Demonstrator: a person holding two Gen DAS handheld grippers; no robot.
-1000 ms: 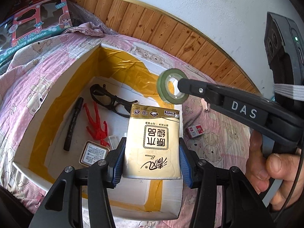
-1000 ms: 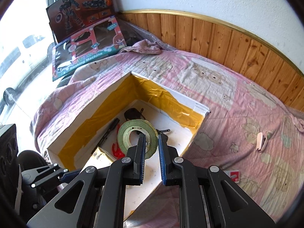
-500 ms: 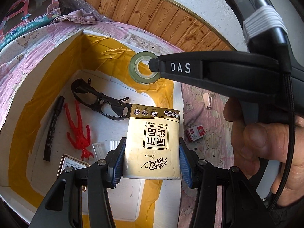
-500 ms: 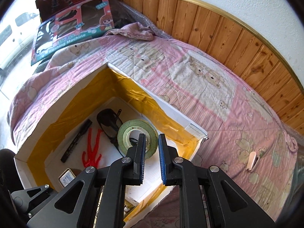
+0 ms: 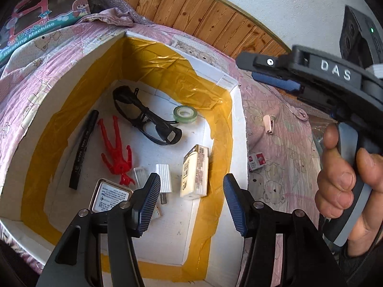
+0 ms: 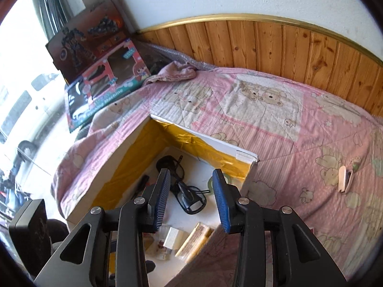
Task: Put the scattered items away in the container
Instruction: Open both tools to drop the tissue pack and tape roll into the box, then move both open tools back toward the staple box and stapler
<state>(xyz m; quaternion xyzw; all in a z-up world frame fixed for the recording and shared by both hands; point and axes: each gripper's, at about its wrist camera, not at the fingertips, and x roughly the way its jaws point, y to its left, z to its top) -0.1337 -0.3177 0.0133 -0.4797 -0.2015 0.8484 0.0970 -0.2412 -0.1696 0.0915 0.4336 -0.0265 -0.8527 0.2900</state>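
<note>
Left wrist view: your left tool (image 5: 190, 199) hangs over the near end of the box (image 5: 237, 110) with its jaws spread wide and nothing between them. Just beyond its fingertips the tissue pack (image 5: 195, 172) lies on the box floor against the right wall, beside a white ribbed plug (image 5: 164, 179) and a small metal tin (image 5: 109, 197). Farther in lie a red figure (image 5: 117, 151), a black marker (image 5: 83, 146), black glasses (image 5: 146, 117) and, near the far right corner, the green tape roll (image 5: 185, 114). Outside the box, on the pink bedspread (image 5: 282, 177), sit a pale clip (image 5: 267, 124) and a small red-and-white packet (image 5: 257, 161). At the right edge your hand (image 5: 344, 181) grips the handle of the right tool (image 5: 268, 70).

Right wrist view: your right tool (image 6: 192, 197) is also wide apart and empty, above the box's far right corner (image 6: 246, 155). A sliver of the tape roll (image 6: 210, 183) shows between its fingers, with the glasses (image 6: 186, 191) lying beside it on the floor. Toy boxes (image 6: 105, 81) lean against the wall beyond the bed.
</note>
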